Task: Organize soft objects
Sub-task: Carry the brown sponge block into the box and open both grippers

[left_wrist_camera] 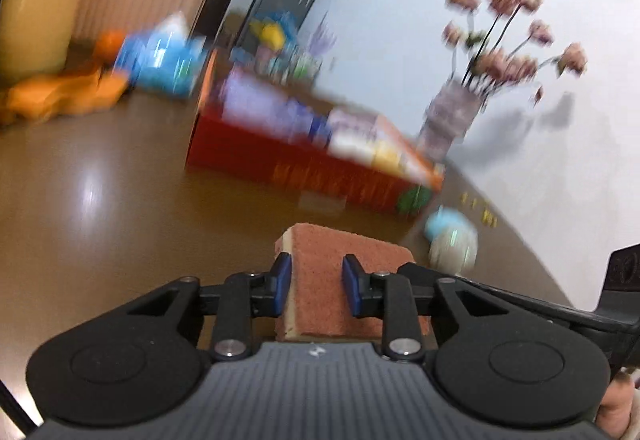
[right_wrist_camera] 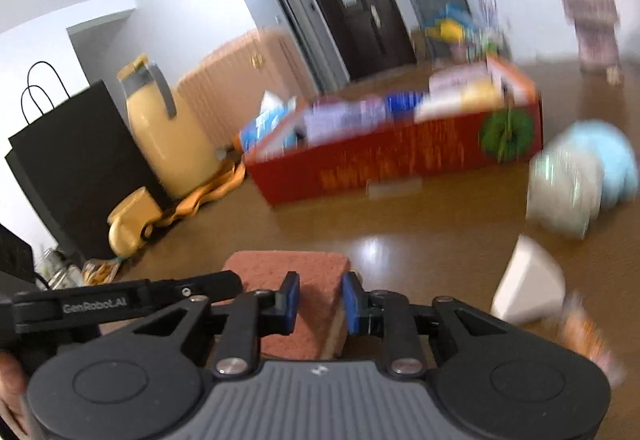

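On the glossy brown counter [left_wrist_camera: 100, 176] before a red box [right_wrist_camera: 400, 160], both grippers' fingers [left_wrist_camera: 282, 276] [right_wrist_camera: 291, 290] clenched one sponge [left_wrist_camera: 320, 280], held just above the counter; it looked light and squashy, best pinched mid-body.

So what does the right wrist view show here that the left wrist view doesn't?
Only the right wrist view shows the black paper bag, the dark doors and a white bowl lying tipped on the table.

Only the left wrist view shows the pink flowers above their vase.

Both show the red box of packets, the yellow jug, the blurred blue and white soft thing, and a sponge clamped between the blue pads of that view's gripper, right and left.
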{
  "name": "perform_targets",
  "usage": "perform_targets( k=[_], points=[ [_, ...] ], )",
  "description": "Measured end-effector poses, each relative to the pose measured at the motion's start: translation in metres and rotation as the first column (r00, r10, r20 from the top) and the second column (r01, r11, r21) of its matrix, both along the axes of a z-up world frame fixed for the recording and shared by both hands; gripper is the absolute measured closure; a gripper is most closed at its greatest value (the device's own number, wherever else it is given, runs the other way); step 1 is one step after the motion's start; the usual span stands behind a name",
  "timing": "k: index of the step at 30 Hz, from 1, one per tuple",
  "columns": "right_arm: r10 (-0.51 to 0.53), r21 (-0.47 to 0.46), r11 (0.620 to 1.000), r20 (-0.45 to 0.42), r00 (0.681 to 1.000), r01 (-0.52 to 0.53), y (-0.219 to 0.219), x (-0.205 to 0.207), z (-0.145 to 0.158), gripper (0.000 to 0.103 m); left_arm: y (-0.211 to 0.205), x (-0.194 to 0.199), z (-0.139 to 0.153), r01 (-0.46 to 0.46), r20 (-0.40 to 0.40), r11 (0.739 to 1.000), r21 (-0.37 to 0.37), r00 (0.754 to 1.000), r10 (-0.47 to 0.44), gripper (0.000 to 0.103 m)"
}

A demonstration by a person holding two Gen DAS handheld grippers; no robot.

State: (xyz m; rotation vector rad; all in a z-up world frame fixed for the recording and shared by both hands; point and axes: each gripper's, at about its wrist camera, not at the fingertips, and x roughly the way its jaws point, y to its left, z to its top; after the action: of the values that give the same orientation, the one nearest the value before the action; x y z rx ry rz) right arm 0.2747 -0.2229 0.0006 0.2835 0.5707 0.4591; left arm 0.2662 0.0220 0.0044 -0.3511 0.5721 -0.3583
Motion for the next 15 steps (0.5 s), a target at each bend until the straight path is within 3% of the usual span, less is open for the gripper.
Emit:
perform_targets(
  k=[4, 7, 11, 15],
  points=[
    [-0.008, -0.046, 0.999, 0.145, 0.989, 0.014, 0.005, 0.036, 0.044, 0.080, -0.004, 0.042, 0.044, -0.002, 0.140, 1.000, 0.023, 0.990, -0.001, 0.075],
    [-0.022, -0.070, 0.997, 0.181, 0.983, 0.035, 0.011, 0.078, 0.065, 0.080, -0.002, 0.091, 0.055, -0.007, 0.128, 1.000, 0.012, 0.992, 0.006, 0.075],
    [-0.022, -0.078, 0.996, 0.107, 0.994, 0.031, 0.022, 0.148, 0.062, 0.080, -0.002, 0.144, 0.052, -0.041, 0.090, 0.997, 0.058, 0.995, 0.035, 0.075],
    [-0.013, -0.039, 0.999, -0.070, 0.997, 0.011, 0.030, 0.206, 0.039, 0.080, 0.001, 0.184, 0.029, -0.071, -0.042, 0.989, 0.127, 0.996, 0.077, 0.075]
  ],
)
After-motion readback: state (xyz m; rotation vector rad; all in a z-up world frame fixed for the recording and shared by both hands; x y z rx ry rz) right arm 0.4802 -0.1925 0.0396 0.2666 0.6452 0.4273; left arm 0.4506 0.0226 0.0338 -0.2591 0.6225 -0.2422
